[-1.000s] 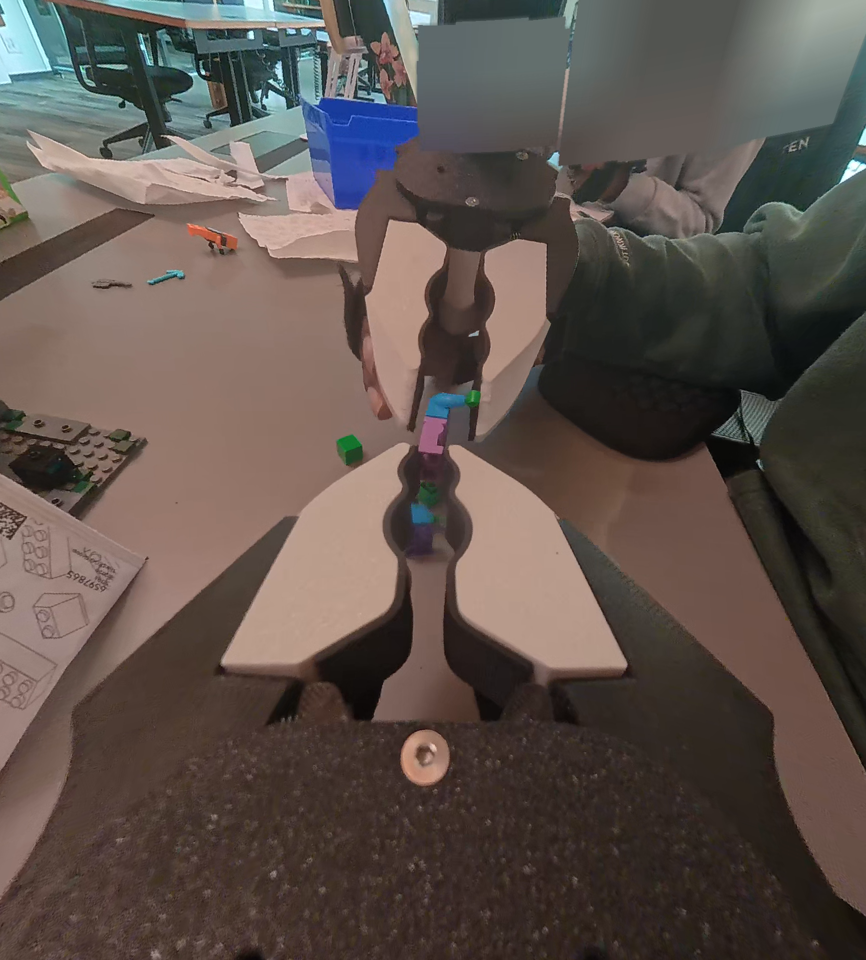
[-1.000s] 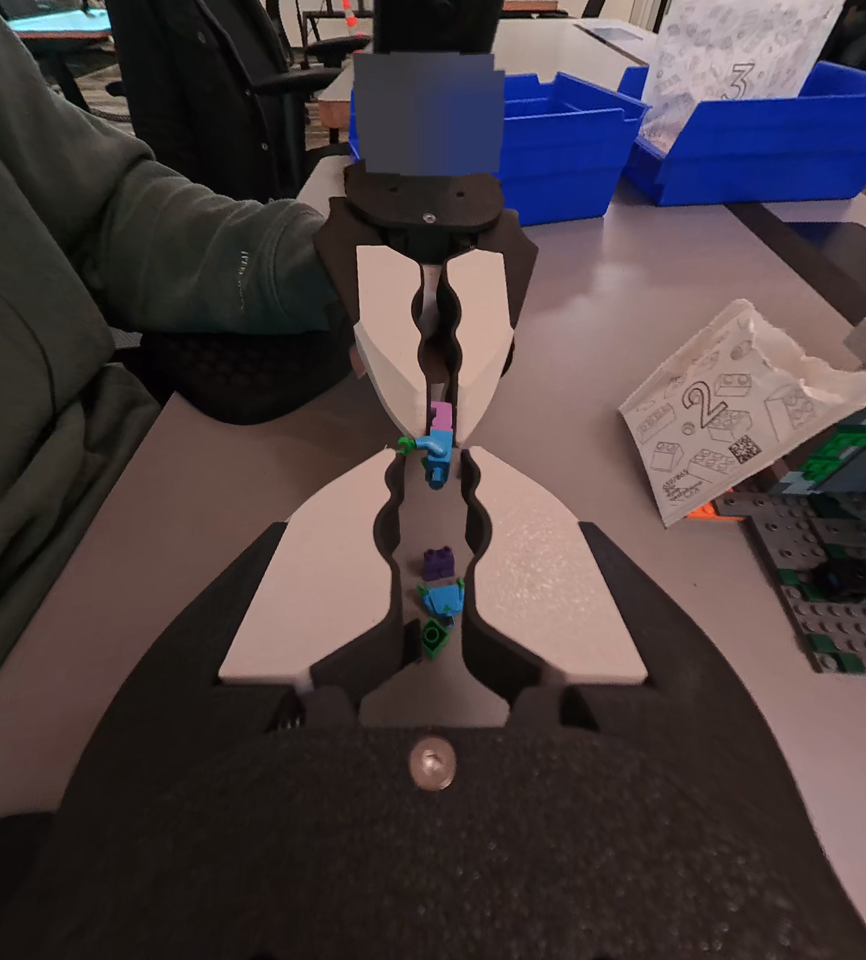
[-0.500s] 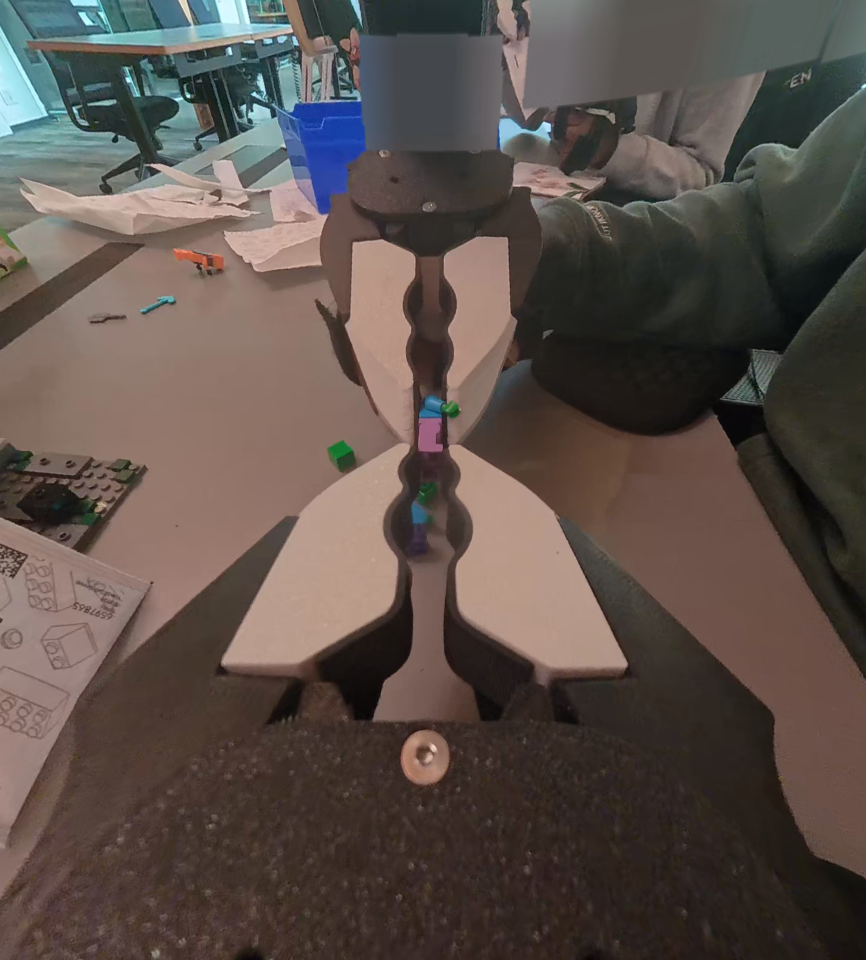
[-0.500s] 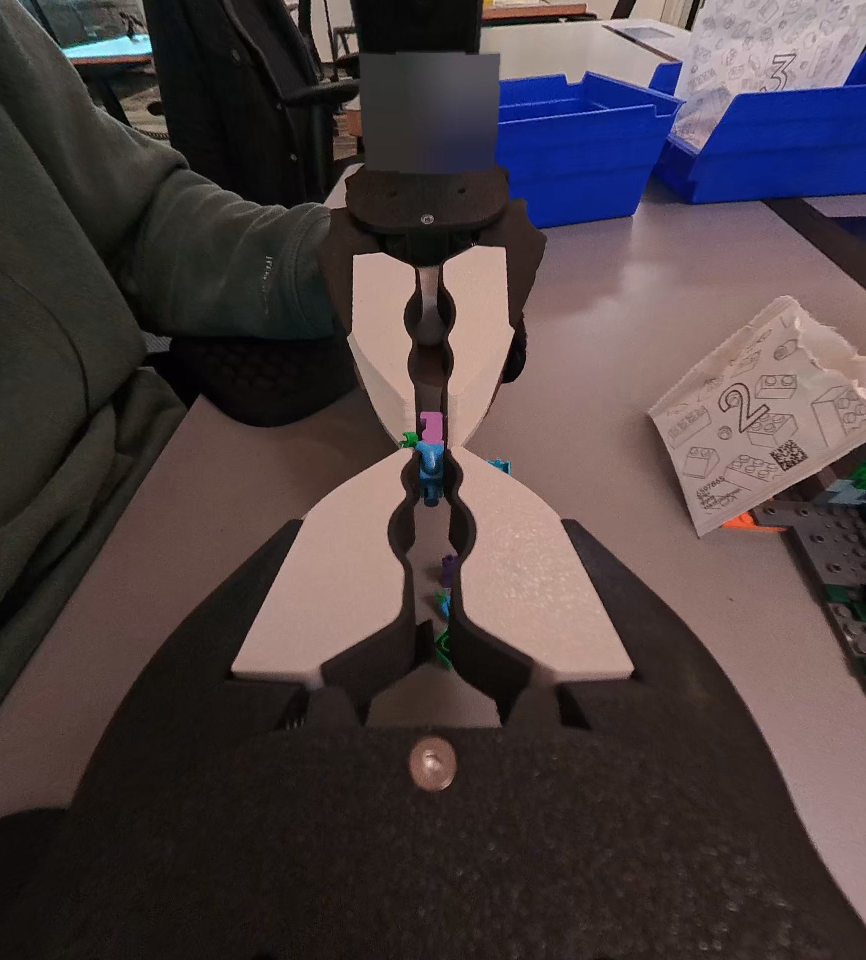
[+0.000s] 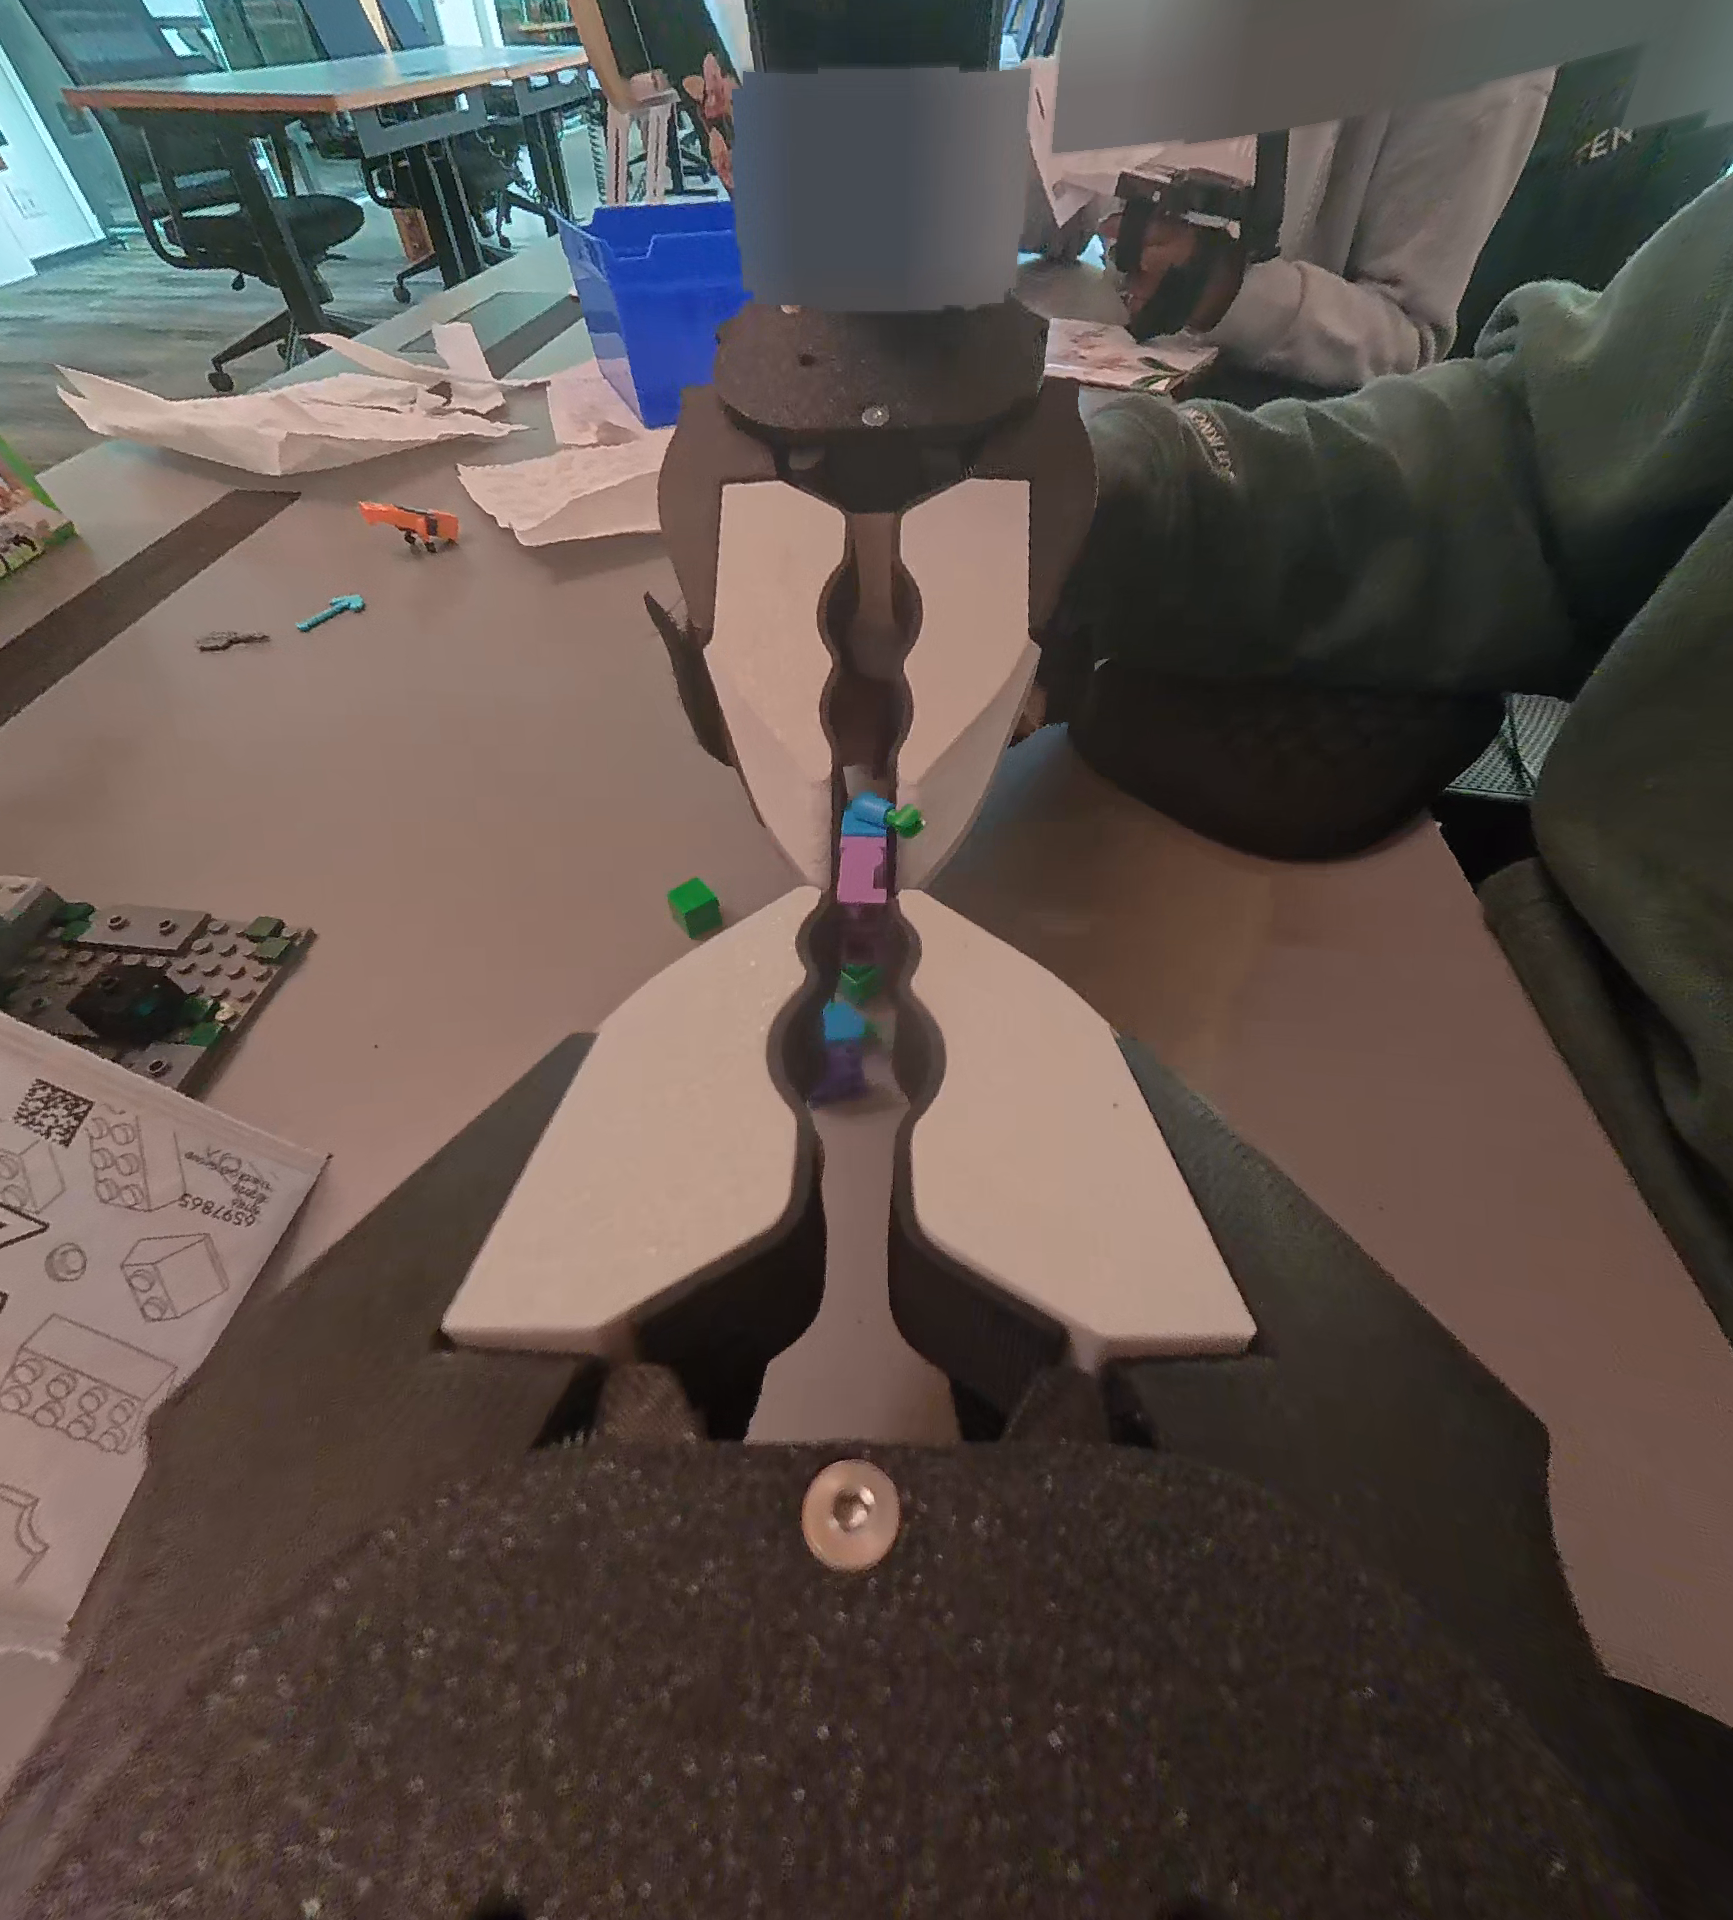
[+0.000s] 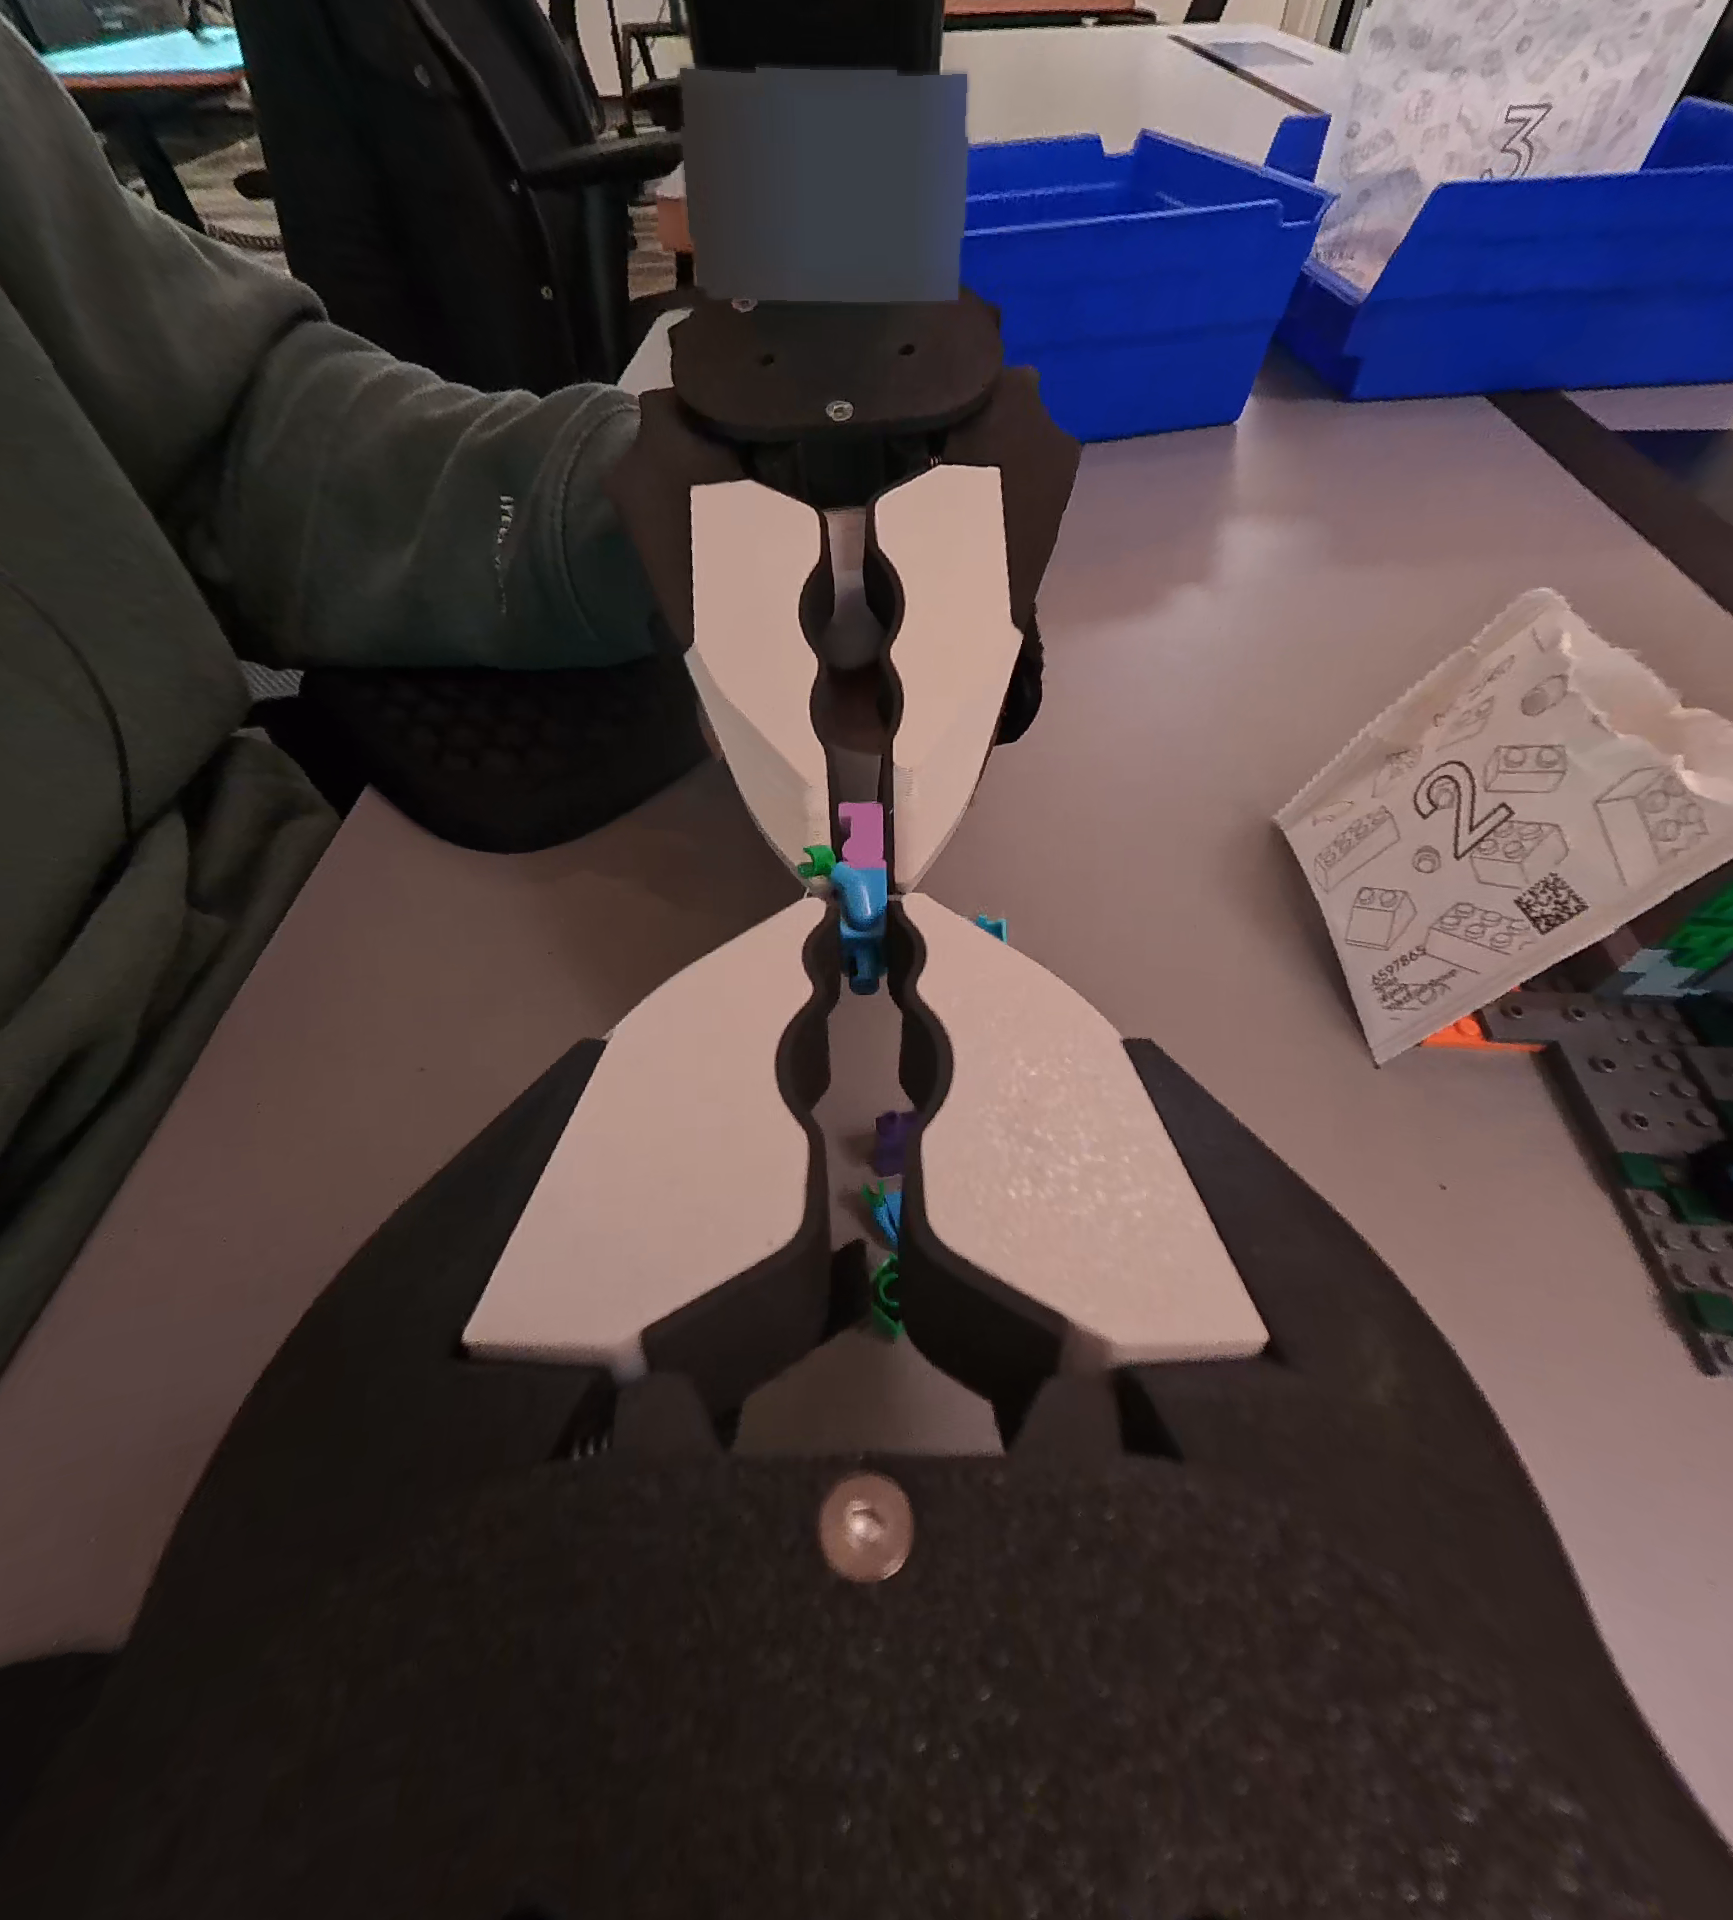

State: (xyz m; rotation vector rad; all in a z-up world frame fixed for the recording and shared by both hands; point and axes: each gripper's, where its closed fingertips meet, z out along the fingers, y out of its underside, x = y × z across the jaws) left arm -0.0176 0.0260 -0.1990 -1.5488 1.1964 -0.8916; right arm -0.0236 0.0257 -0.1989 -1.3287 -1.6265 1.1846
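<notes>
Pink-blue brick figure (image 5: 864,857) – legs hidden, both hand-held grippers pinching

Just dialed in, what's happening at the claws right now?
The two claws meet tip to tip above the table. The left claw is shut on a pink brick, the right claw on the blue figure piece joined to it. More small pieces lie on the table below.
</notes>
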